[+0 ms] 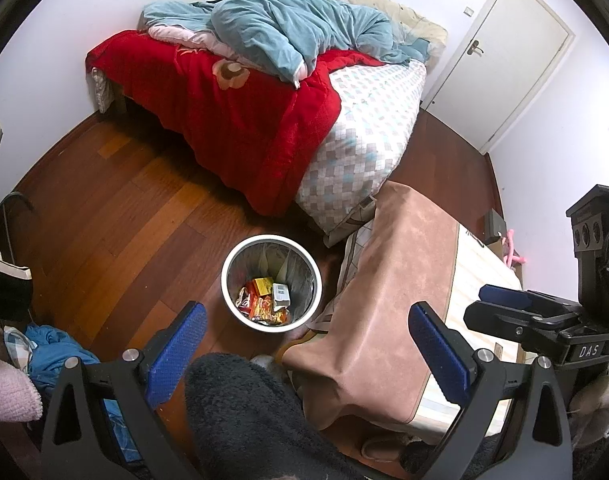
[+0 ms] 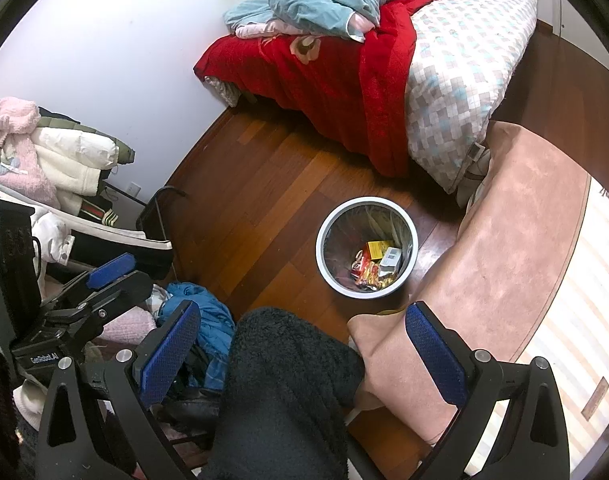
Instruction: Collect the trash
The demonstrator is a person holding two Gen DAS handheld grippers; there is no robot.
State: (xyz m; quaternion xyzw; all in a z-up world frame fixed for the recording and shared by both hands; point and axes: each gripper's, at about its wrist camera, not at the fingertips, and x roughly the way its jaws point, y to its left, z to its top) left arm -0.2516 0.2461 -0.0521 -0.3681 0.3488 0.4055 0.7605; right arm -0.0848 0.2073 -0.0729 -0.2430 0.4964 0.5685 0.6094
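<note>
A round white-rimmed trash bin stands on the wooden floor, also in the right wrist view. It holds several wrappers and small boxes, red, yellow and white. My left gripper is open and empty, held high above and nearer than the bin. My right gripper is open and empty, also above the floor near the bin. The right gripper shows at the right of the left wrist view, and the left gripper at the left of the right wrist view.
A bed with a red blanket and a teal quilt stands behind the bin. A table with a pink cloth is on the right. Piled clothes lie left. A dark fuzzy leg is below. A white door is far right.
</note>
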